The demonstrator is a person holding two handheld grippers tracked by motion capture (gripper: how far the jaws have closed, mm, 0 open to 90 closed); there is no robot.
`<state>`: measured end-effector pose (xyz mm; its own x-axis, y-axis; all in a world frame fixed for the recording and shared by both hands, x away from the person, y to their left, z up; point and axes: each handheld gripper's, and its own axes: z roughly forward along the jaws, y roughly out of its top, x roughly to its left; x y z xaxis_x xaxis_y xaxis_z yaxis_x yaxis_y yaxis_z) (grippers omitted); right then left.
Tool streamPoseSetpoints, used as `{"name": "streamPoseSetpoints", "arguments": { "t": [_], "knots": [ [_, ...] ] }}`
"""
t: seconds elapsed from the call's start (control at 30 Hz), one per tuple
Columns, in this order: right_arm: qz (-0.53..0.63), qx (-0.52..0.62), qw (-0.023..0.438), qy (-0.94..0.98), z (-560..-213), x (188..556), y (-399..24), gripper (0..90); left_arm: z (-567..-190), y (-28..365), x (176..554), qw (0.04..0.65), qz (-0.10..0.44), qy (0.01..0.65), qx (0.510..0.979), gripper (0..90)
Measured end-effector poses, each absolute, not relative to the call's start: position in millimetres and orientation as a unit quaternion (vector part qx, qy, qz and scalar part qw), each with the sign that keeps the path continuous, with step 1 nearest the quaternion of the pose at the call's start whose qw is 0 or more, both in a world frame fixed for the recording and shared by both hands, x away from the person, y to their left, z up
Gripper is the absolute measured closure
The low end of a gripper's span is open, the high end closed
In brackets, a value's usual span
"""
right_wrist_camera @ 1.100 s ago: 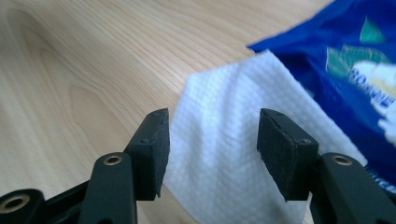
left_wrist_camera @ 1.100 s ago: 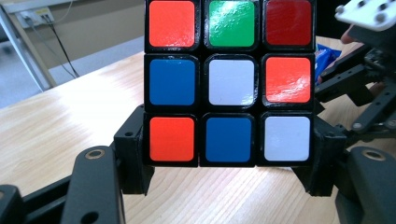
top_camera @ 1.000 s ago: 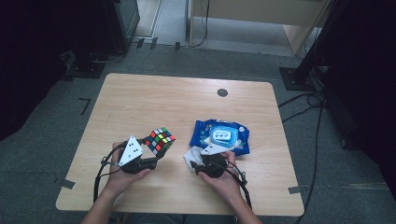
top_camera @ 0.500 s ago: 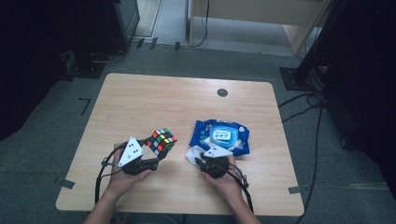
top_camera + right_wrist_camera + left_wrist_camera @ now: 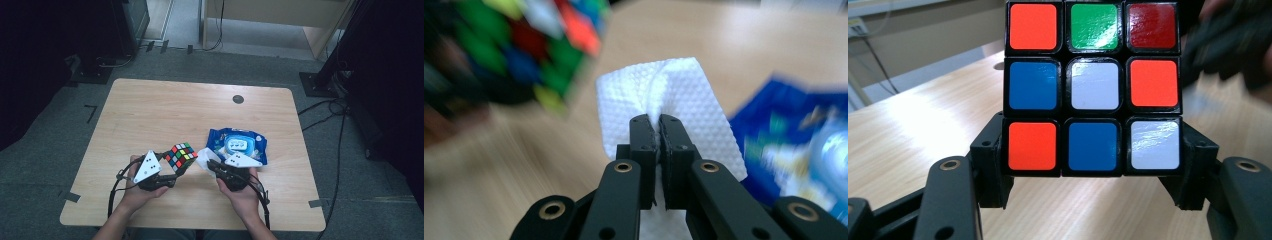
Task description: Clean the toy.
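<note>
My left gripper (image 5: 1093, 172) is shut on a scrambled Rubik's cube (image 5: 1093, 87), clamped by its lower row and held above the table; from above the cube (image 5: 180, 155) sits just ahead of the left hand. My right gripper (image 5: 659, 125) has just been closing and its jaws now pinch a white wet wipe (image 5: 674, 92). In the high view the wipe (image 5: 203, 156) hangs right beside the cube, in front of the right gripper (image 5: 212, 164). The blue wipes pack (image 5: 237, 145) lies flat behind the right hand.
The wooden table (image 5: 165, 115) has a small dark round cap (image 5: 238, 99) near its far edge. Cables trail from both grippers toward the person. Dark stands and cords (image 5: 330, 80) crowd the floor at the table's right.
The right gripper's jaws have closed on the white wipe, lifting it a little toward the cube. The left gripper and the cube have stayed where they were.
</note>
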<state>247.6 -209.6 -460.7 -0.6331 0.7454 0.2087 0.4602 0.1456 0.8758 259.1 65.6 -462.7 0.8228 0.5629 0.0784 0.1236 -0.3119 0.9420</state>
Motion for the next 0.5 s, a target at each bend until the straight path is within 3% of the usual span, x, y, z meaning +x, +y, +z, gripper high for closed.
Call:
{"name": "streamPoseSetpoints", "arguments": {
  "t": [0.3, 0.5],
  "knots": [
    [0.615, 0.353, 0.125, 0.694, -403.6, 222.1, -209.1, 86.3, -468.9, 48.1, 250.9, 0.537, 0.192, 0.199, 0.797, 34.2],
    [0.622, 0.346, 0.096, 0.696, -402.9, 220.5, -201.4, 86.2, -465.9, 37.3, 242.1, 0.551, 0.182, 0.180, 0.794, 34.2]
  ]
}}
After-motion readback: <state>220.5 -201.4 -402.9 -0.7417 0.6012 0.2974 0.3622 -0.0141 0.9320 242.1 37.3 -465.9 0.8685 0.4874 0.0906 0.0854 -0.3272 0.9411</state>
